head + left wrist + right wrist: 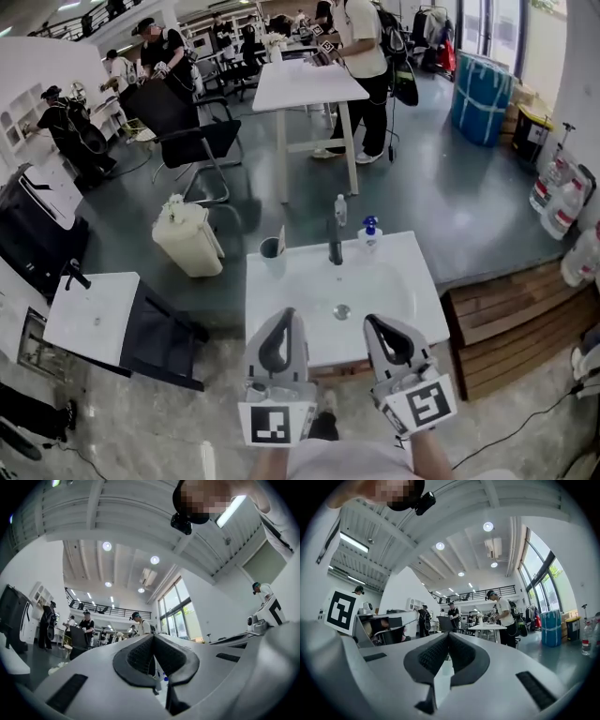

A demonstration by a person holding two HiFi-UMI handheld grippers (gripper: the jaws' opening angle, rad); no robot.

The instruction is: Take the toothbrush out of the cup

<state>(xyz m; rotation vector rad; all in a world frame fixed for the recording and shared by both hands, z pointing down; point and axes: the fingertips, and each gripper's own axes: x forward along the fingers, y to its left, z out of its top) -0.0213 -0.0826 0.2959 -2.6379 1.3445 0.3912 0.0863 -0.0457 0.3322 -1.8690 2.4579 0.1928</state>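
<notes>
A grey cup (pixel 271 251) stands at the back left corner of the white washbasin (pixel 403 291), and a toothbrush (pixel 280 239) stands upright in it. Both grippers hover at the basin's near edge, well short of the cup. My left gripper (pixel 286 317) is shut and empty; in the left gripper view its pads (pixel 140 656) meet at the tip. My right gripper (pixel 372 322) is also shut, with nothing between its pads (pixel 461 653). Both point out across the room, slightly upward.
A faucet (pixel 335 248) and a blue-topped soap bottle (pixel 368 231) stand at the basin's back edge. A lined waste bin (pixel 187 239) sits to the left, with a low white table (pixel 94 314) beyond it. A wooden pallet (pixel 511 319) lies to the right. People work at the desks behind.
</notes>
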